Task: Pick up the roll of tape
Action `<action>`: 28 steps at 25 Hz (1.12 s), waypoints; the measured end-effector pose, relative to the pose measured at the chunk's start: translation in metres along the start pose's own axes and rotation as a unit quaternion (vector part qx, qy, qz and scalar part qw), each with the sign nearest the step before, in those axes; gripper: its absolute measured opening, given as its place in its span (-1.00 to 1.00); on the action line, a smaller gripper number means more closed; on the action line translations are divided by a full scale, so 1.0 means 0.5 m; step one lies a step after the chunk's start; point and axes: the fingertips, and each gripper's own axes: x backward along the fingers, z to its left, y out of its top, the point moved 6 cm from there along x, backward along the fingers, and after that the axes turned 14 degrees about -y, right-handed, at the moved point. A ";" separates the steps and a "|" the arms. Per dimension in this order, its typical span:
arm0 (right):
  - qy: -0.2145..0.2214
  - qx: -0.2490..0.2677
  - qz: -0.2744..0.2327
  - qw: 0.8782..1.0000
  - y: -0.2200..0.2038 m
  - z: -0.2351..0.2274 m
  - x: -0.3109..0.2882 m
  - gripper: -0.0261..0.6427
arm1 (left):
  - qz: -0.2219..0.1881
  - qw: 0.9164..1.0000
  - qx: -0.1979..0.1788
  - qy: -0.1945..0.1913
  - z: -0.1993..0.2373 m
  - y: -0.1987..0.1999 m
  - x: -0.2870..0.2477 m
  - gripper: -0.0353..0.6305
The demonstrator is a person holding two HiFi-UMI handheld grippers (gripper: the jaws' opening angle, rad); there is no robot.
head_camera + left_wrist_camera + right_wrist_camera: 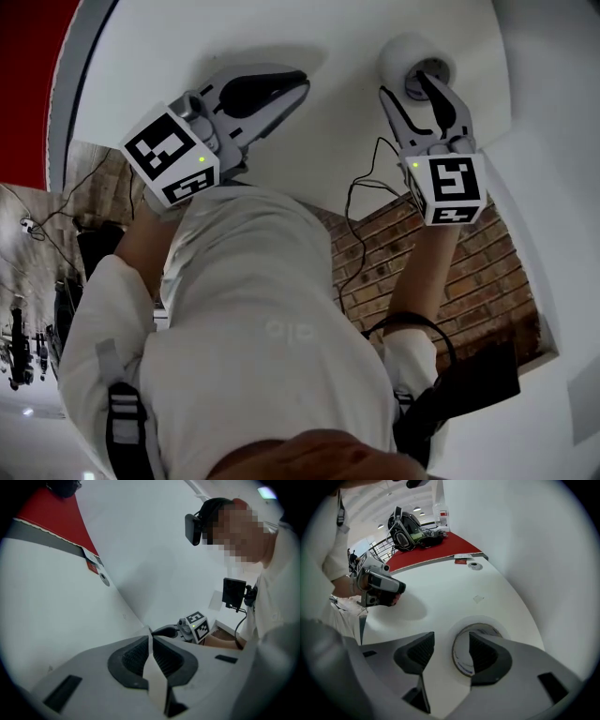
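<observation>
The roll of tape (405,52) is white and lies flat on the white table (187,47) at its far right; it also fills the middle of the right gripper view (461,660). My right gripper (408,86) is open and straddles the roll's wall: one finger (485,654) reaches into the core, the other finger (414,651) stays outside. My left gripper (298,82) hovers over the table to the left, well apart from the roll. Its jaws are shut, with a thin white strip (154,677) showing between the pads.
A red surface (426,555) adjoins the table's far end, carrying a backpack (405,529) and a bottle (442,515). A small round object (475,566) and a pale scrap (478,598) lie on the table. A white wall (525,550) borders the roll's side.
</observation>
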 end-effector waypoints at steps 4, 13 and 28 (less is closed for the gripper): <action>0.018 0.017 0.025 0.999 -0.008 0.012 -0.040 -0.20 | -0.001 1.000 0.004 -0.004 0.016 -0.002 0.000 -0.86; 0.030 0.049 0.084 0.995 -0.013 0.013 -0.077 -0.20 | -0.009 1.000 0.014 -0.008 0.031 -0.008 -0.002 -0.86; -0.005 0.082 0.193 0.978 -0.011 0.020 -0.118 -0.38 | -0.015 0.999 0.025 -0.019 0.040 -0.002 -0.009 -0.86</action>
